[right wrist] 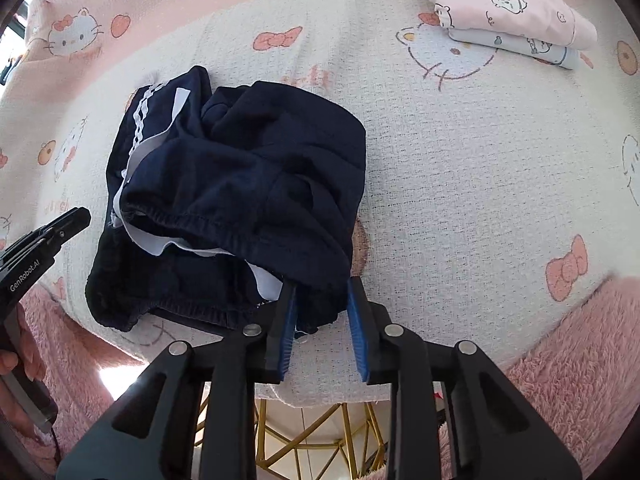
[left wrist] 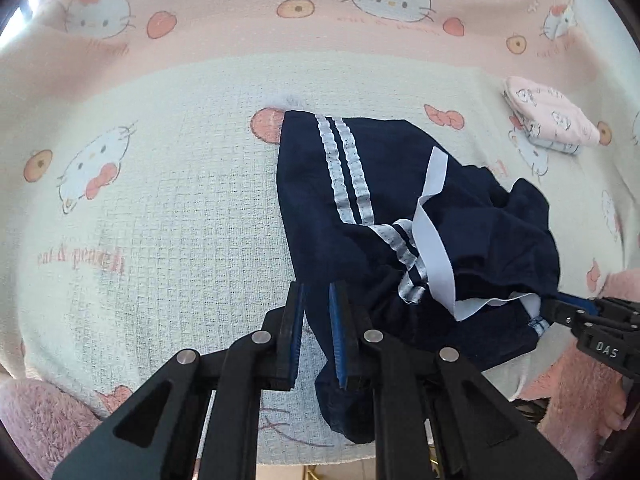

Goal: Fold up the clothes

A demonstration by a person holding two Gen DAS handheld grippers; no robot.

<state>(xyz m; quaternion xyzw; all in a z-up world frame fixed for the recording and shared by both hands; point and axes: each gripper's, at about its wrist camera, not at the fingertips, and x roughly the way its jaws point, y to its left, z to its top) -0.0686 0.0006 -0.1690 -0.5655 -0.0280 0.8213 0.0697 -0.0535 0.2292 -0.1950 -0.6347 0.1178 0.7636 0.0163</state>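
Note:
Navy shorts [left wrist: 360,184] with white side stripes and a white band lie crumpled on the cat-print blanket [left wrist: 160,200]. My left gripper [left wrist: 317,290] hovers at their left edge. Its jaws are open by a slim gap with only blanket showing between them, and the cloth runs under the right finger. In the right wrist view the left gripper [right wrist: 76,216] stands apart from the shorts [right wrist: 240,168]. My right gripper [right wrist: 322,290] is shut on the bunched waistband at the near right corner. In the left wrist view that cloth draws to a point at the right gripper [left wrist: 556,304].
A folded stack of pink and pale printed clothes [right wrist: 504,12] sits at the far right of the blanket [right wrist: 480,200]. Fluffy pink fabric [right wrist: 580,360] lies along the near edge. A gold frame [right wrist: 320,432] shows below it. A hand [right wrist: 24,360] holds the left gripper's handle.

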